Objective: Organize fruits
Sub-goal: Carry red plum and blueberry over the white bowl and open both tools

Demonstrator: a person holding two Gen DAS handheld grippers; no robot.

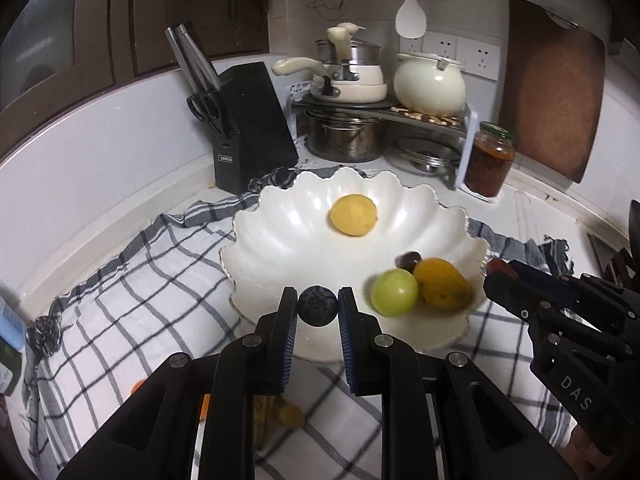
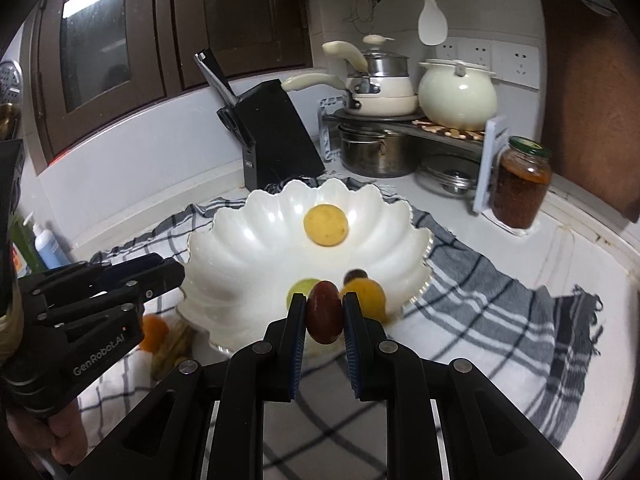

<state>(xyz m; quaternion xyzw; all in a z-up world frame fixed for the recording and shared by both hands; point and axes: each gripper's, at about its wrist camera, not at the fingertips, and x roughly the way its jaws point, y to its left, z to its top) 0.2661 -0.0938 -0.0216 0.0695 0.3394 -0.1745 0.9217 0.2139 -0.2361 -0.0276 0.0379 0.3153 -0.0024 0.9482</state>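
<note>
A white scalloped bowl (image 1: 280, 256) sits on a checked cloth (image 1: 132, 280). In it lie a yellow round fruit (image 1: 353, 215), a green grape (image 1: 394, 292), an orange fruit (image 1: 442, 283) and a small dark fruit (image 1: 409, 260). My left gripper (image 1: 318, 306) is shut on a dark blueberry (image 1: 318, 305) above the bowl's near rim. My right gripper (image 2: 325, 317) is shut on a dark red oval fruit (image 2: 325, 317) over the bowl's near right side (image 2: 412, 256); it shows at the right in the left wrist view (image 1: 498, 270).
An orange fruit (image 2: 153, 332) and a husked fruit (image 2: 172, 350) lie on the cloth left of the bowl. A knife block (image 1: 248, 136), stacked pots (image 1: 344, 136), a cream pot (image 1: 430, 86), a jar (image 1: 489, 158) and a cutting board (image 1: 552, 88) stand behind.
</note>
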